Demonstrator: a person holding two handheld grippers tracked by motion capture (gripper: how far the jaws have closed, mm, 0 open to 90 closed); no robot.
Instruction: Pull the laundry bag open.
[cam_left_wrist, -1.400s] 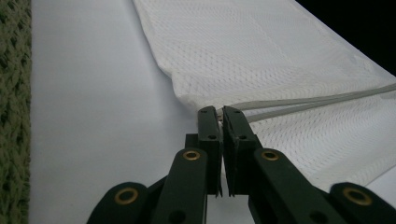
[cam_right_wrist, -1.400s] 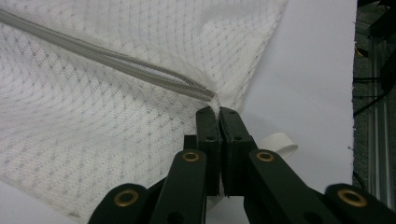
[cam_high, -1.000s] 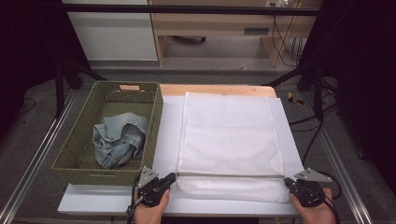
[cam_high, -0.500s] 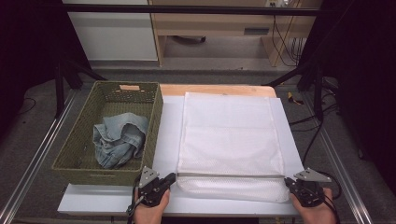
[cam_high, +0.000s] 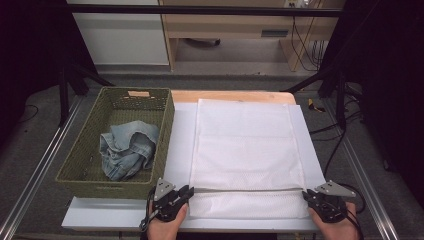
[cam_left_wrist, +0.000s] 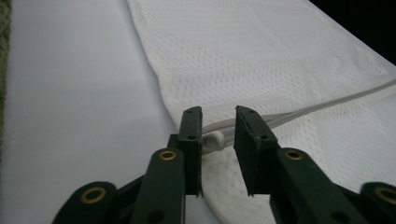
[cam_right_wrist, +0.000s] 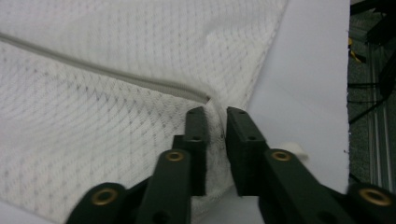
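White table (cam_high: 125, 220), mesh bag (cam_high: 245, 150) flat: both grips just let go.
L gripper (cam_left_wrist: 218, 122) & R gripper (cam_right_wrist: 215, 122) jaws just opened narrow; zip (cam_left_wrist: 327, 103) edge loose between, so I judge laying-out done.

The high camera is looking forward and down over the whole counter (cam_high: 125, 220). Both gripper cameras are sitting close at its near edge, sharing the white mesh bag (cam_high: 245, 150).

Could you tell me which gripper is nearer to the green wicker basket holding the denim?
The left. The left gripper sits just below the green wicker basket's near right corner, at the white mesh bag's left edge. The right gripper is across the bag, at its right edge.
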